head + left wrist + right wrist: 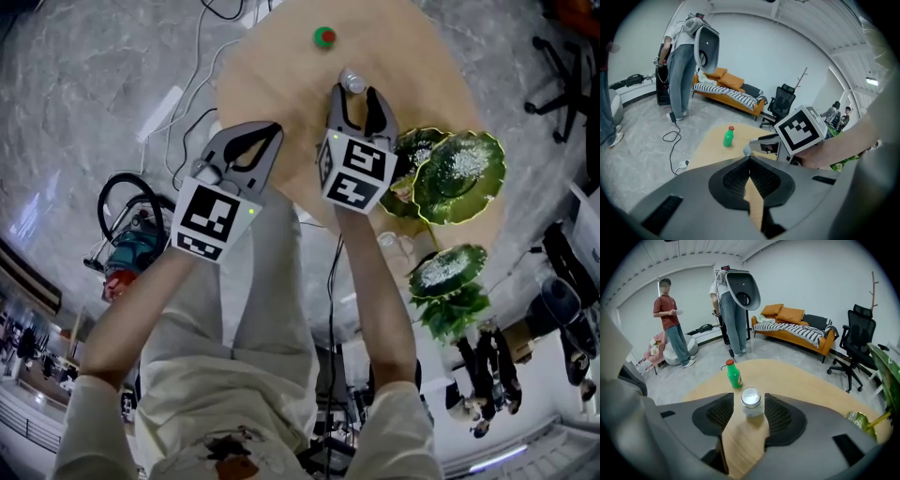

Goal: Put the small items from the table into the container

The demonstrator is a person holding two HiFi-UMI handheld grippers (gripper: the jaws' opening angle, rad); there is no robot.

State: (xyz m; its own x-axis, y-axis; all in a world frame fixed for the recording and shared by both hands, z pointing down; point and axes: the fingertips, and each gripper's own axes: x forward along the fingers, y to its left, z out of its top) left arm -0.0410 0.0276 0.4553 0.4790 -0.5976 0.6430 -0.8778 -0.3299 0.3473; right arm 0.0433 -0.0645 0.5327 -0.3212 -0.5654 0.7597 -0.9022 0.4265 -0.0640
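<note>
A small glass jar with a silver lid stands upright on the round wooden table. My right gripper is open, one pad on each side of the jar with a narrow gap at both. A green bottle with a red cap stands farther back. My left gripper is shut and empty, hanging at the table's left edge. Two green leaf-shaped dishes overlap at the table's right side.
A third leaf dish and plant leaves lie at the table's near right. Cables and a white power strip are on the floor to the left. Two people stand beyond the table, near an orange sofa and an office chair.
</note>
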